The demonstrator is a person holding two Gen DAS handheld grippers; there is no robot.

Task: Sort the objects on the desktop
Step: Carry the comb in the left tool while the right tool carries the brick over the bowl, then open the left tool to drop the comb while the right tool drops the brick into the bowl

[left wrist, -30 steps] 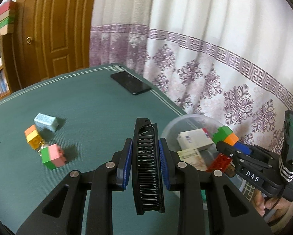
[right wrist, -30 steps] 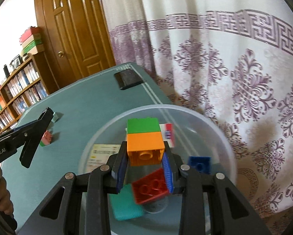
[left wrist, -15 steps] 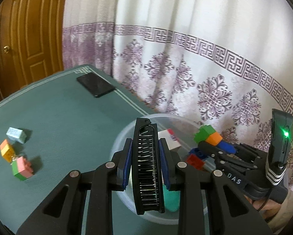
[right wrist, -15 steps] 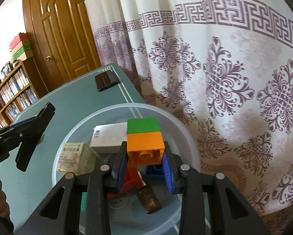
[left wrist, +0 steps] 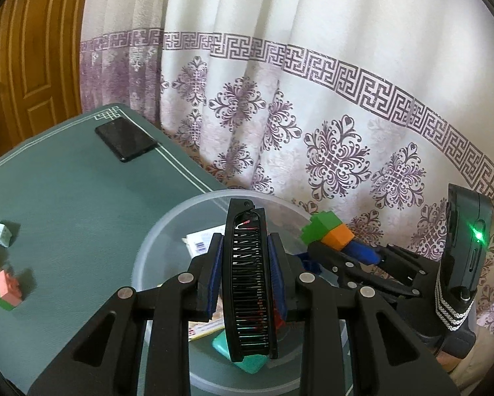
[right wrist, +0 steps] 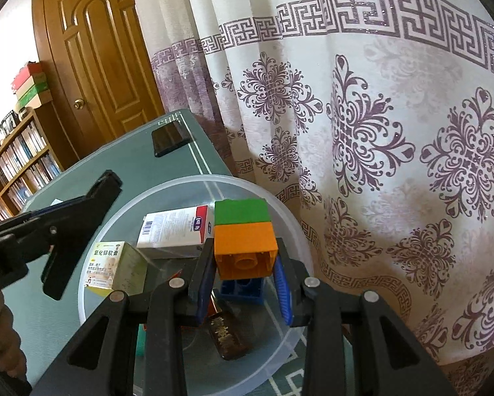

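Orange-and-green stacked plastic brick (right wrist: 243,236) sits clamped in the right tool (right wrist: 243,292) above the clear round plastic tub (right wrist: 280,204) — the left tool (left wrist: 245,265) grips a black folding comb (left wrist: 248,280); releasing together risks a collision.

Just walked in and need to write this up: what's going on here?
A person is sorting desk items into a clear plastic tub. The left gripper holds a black comb above it; the right gripper holds a green-and-orange block over it. Loose blocks remain on the table.
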